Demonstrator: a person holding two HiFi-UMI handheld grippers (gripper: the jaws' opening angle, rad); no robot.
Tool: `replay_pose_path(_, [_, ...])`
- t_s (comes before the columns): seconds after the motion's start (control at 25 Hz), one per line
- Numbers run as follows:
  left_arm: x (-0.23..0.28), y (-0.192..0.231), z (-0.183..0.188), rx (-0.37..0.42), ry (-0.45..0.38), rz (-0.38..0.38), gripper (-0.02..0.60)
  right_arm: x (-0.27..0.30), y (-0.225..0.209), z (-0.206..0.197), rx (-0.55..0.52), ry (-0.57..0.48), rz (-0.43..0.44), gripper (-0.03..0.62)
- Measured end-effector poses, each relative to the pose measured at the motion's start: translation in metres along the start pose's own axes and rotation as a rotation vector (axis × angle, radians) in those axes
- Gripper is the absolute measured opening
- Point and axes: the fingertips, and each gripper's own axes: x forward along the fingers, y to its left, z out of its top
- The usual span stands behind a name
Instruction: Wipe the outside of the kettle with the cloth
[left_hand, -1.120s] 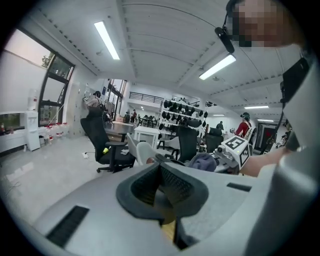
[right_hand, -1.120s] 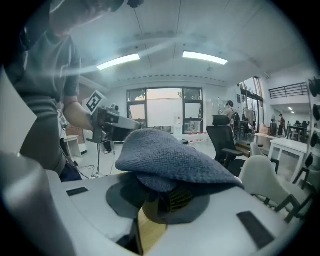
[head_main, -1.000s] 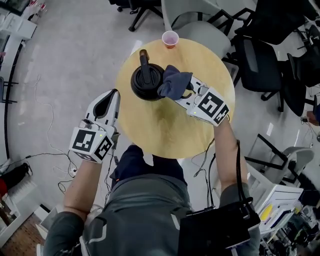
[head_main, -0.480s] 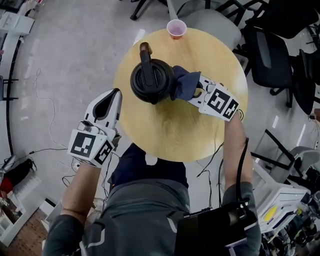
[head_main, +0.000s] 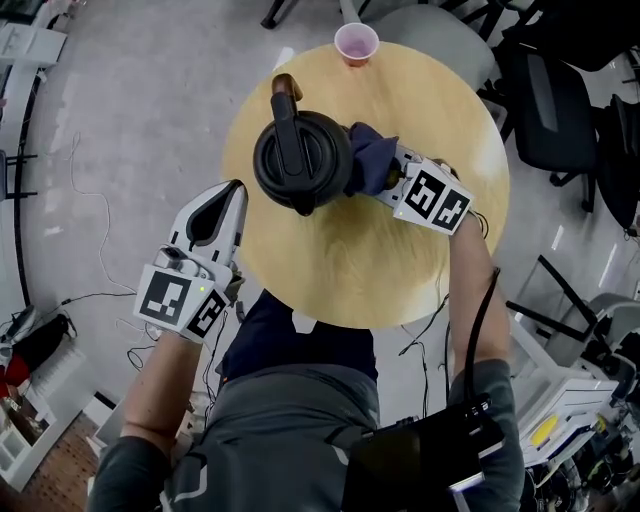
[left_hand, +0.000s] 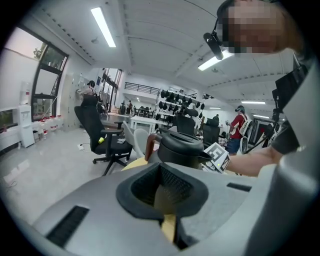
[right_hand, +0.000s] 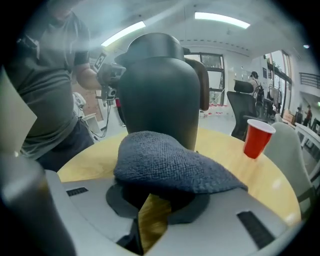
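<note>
A black kettle (head_main: 300, 160) with a brown-ended handle stands on the round wooden table (head_main: 400, 270). My right gripper (head_main: 385, 172) is shut on a dark blue cloth (head_main: 370, 160), which presses against the kettle's right side. In the right gripper view the cloth (right_hand: 170, 162) bulges over the jaws right in front of the kettle (right_hand: 157, 95). My left gripper (head_main: 222, 205) hangs off the table's left edge, shut with nothing in it. From the left gripper view the kettle (left_hand: 177, 147) shows beyond the jaws.
A red paper cup (head_main: 356, 43) stands at the table's far edge, also red in the right gripper view (right_hand: 257, 137). Black office chairs (head_main: 560, 110) crowd the right side. Cables (head_main: 90, 215) trail over the grey floor on the left.
The right gripper with the cloth has slid up along the kettle's right side. The left gripper has stayed about where it was.
</note>
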Motion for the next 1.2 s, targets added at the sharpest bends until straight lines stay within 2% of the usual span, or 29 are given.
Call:
replay_pose_path(0.16, [-0.008,-0.002,0.006,0.015,0.007,-0.005,0.009,-0.006,0.004,0.002,0.020,0.037,-0.002,0.098])
replay_pose_path(0.32, [-0.022,-0.006,0.023,0.011,-0.009,-0.007,0.009,-0.046,0.009,0.044,0.019,-0.053,-0.003,0.098])
replay_pose_path(0.56, [-0.035,-0.018,0.049,0.042,-0.053,-0.037,0.009,-0.101,0.003,0.117,-0.099,-0.151,0.015,0.100])
replay_pose_path(0.68, [-0.036,-0.010,0.053,0.028,-0.049,-0.002,0.009,-0.102,0.001,0.136,-0.170,-0.154,0.063,0.098])
replay_pose_path(0.8, [-0.033,-0.006,0.051,0.007,-0.049,0.011,0.009,-0.092,-0.005,0.139,-0.184,-0.158,0.117,0.098])
replay_pose_path(1.0, [-0.029,-0.006,0.042,0.003,-0.037,0.013,0.009,-0.091,-0.012,0.137,-0.133,-0.227,0.229,0.098])
replay_pose_path(1.2, [-0.023,-0.006,0.034,-0.018,-0.039,0.023,0.009,-0.090,-0.026,0.129,-0.082,-0.310,0.268,0.098])
